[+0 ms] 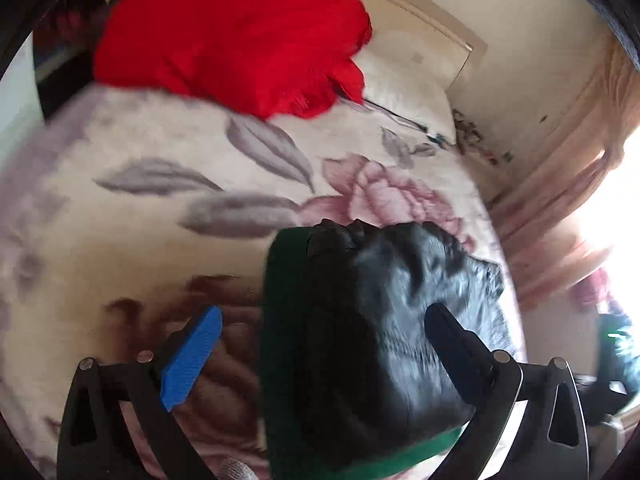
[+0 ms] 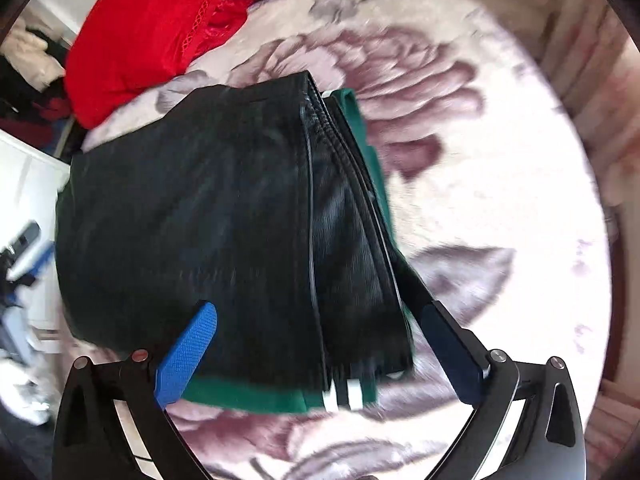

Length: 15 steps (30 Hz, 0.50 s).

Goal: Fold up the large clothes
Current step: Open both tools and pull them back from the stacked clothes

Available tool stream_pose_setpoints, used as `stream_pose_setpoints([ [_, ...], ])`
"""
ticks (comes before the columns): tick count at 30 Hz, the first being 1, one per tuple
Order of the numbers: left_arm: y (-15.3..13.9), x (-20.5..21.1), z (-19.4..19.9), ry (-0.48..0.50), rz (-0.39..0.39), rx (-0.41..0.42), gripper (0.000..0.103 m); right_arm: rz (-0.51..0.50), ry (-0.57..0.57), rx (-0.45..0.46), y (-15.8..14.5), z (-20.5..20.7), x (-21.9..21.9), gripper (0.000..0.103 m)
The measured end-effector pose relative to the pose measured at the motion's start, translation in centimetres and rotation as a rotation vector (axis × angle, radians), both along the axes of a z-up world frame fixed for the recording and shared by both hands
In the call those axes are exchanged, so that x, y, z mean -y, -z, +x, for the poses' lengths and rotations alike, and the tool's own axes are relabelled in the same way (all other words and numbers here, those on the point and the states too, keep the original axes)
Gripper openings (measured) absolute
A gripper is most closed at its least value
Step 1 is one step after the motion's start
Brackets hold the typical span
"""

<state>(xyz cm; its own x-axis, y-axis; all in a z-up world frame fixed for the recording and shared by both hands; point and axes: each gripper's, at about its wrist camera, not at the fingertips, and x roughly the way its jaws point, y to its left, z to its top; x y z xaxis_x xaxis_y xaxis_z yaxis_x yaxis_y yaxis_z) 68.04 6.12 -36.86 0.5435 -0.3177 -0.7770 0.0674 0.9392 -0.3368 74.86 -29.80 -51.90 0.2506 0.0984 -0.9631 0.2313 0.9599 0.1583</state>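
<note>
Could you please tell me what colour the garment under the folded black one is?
Green garment, with white stripes; clearest in the right wrist view.

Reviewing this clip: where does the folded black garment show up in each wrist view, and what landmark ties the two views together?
Left wrist view: the folded black garment sits bottom centre, lying on a green garment.
Right wrist view: the folded black garment fills the centre-left, green garment peeking out beneath.
Shared landmark: the red garment at upper left on the floral blanket.
</note>
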Motion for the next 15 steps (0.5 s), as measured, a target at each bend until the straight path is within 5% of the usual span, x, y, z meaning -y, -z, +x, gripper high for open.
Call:
stream_pose_setpoints([
  [5, -2.7, 2.9, -5.5, 0.001, 0.174, 0.002, 0.103, -0.212, 0.036, 0.039, -4.3, -5.9, -3.8, 0.103],
  [15, -10.6, 6.0, -14.3, 0.017, 0.269, 0.036, 0.103, -0.256, 0.083, 0.125, -16.3, -17.0, -6.2, 0.103],
])
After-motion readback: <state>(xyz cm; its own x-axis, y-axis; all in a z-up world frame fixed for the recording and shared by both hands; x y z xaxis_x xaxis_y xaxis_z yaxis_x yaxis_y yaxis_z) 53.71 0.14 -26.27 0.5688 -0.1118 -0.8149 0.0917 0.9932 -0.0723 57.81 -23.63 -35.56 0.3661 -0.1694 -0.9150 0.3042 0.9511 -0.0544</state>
